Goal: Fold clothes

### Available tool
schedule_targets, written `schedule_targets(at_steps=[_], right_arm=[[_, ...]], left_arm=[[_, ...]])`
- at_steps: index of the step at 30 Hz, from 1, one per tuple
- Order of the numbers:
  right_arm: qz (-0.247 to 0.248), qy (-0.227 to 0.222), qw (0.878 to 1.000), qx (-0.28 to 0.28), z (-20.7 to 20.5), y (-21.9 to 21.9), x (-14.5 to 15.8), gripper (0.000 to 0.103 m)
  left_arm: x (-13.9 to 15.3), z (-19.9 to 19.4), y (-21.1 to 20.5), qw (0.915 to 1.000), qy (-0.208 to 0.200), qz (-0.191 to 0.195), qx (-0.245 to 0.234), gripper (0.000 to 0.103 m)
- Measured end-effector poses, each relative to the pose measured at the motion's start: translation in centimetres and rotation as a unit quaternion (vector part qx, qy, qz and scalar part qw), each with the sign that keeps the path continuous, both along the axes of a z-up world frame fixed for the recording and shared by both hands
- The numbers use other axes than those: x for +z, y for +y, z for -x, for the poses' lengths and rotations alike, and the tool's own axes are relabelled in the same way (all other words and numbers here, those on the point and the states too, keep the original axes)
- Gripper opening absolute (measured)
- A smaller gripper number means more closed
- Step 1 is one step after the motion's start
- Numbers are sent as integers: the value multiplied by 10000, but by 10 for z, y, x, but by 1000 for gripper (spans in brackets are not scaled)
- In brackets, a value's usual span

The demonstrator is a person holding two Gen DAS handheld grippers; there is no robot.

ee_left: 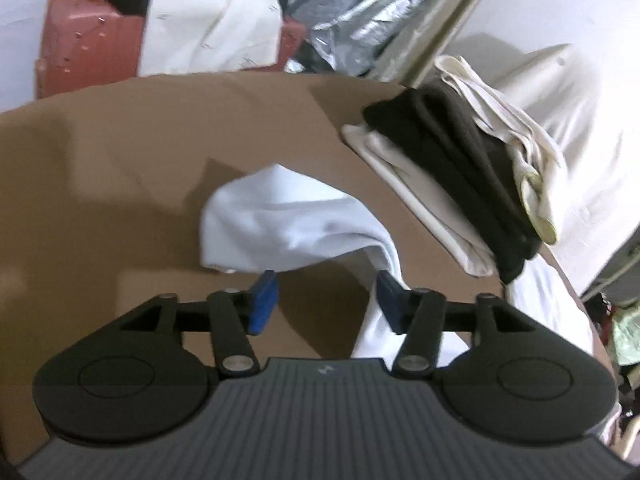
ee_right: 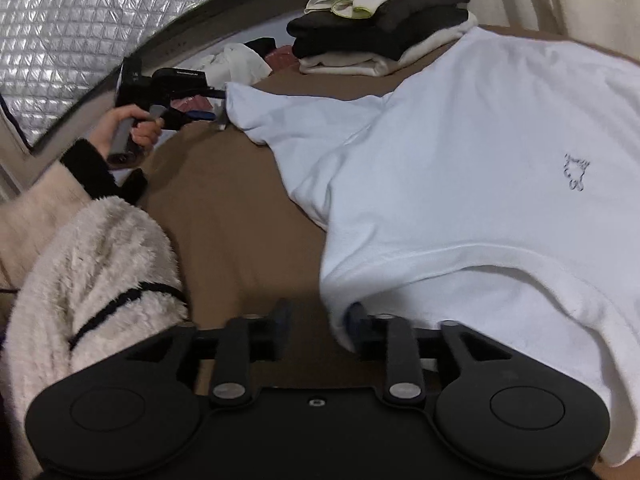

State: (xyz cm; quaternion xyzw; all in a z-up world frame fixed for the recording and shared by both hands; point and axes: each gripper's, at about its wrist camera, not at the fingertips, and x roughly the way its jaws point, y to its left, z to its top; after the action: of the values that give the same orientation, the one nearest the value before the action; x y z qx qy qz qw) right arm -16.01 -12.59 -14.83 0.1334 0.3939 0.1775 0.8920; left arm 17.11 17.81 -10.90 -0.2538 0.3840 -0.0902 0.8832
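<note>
1. Left wrist view: left gripper (ee_left: 326, 300) over the brown worktop (ee_left: 100, 168), blue fingers (ee_left: 262, 300) parted about halfway, nothing clamped. White T-shirt (ee_left: 288, 224) sleeve just ahead of the tips; a strip of its cloth runs down past the right-hand finger, contact there impossible to call.
2. Same view: folded stack (ee_left: 452, 168) (dark garment on a cream one, pale item on top) beyond and right of the T-shirt, at the worktop's far edge. Red suitcase (ee_left: 88, 48) and silver quilted cover (ee_left: 360, 16) behind the worktop, off task.
3. Right wrist view: right gripper (ee_right: 320, 332) at the T-shirt's near hem corner, fingers about half apart. Right-hand finger against or just under the hem edge, no pinch visible; bare worktop between the fingers.
4. Same view: T-shirt lies front up, mostly flat, small print showing, one sleeve stretched out toward the left gripper, held in a hand (ee_right: 136, 128) with fluffy cream sleeve (ee_right: 96, 264). Stack beyond the T-shirt.
5. Progress, as a judgement: several garments done and stacked; this T-shirt spread but with no fold in it yet. Left: sleeve fold-ins, body folds, transfer to the stack.
</note>
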Motion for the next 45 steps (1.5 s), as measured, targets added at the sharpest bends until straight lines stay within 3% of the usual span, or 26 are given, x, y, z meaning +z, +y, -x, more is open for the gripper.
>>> schedule_targets(at_steps=[6,9,10,11,15,17,19,23,25,27,28,32,36,39,41,45], right_arm=[[-730,89,9949,-690,-8,-8,-22,51],[-948,-80,9914,-893,-6,-13,-22,48],[-870,-198,9921,-878,-4,-13,-19,20],[-755,-315,9930,-847,-1,-12,-16,6],[-1080,-534,9896,-790,24,-26,0,6],[-804,-383,9918,-916,27,-32,-3,6],[-528,-228,9932,-1013,25,-34,-9,5],[-316,-38,9951,-936,13,-24,-23,6],[-103,-87,9963,-845,11,-14,-23,6],[-99,-118,9967,-797,11,-14,-22,6],[-162,-107,9966,-796,11,-17,-21,6],[-438,-102,9949,-901,17,-28,-29,6],[-520,-159,9946,-886,19,-30,-32,6],[-464,-162,9956,-803,18,-30,-32,6],[-448,-154,9959,-774,18,-30,-33,6],[-445,-130,9962,-733,17,-32,-33,6]], left_arm=[[-19,-11,-12,9949,336,850,-430,69],[-14,-5,-18,9958,33,824,-395,69],[-11,-1,-19,9963,-136,778,-341,69],[-9,2,-20,9964,-285,752,-269,70],[-6,4,-19,9974,-356,575,-242,72],[-5,5,-21,9978,-460,342,-318,81],[-13,-1,-24,9985,-310,318,-335,82],[-41,-25,-32,9969,159,665,-393,82],[-45,-37,-37,9984,156,520,-163,74],[-34,-46,-41,9998,-132,172,-54,22],[-23,-50,-42,9996,-267,-25,-64,4],[42,-44,-37,9908,-1183,-654,-24,4],[73,-35,-29,9844,-1706,-421,20,6],[63,-33,-23,9793,-1939,-483,320,12],[45,-41,-14,9825,-1746,-333,562,12],[11,-56,10,9842,-1283,-490,1121,13]])
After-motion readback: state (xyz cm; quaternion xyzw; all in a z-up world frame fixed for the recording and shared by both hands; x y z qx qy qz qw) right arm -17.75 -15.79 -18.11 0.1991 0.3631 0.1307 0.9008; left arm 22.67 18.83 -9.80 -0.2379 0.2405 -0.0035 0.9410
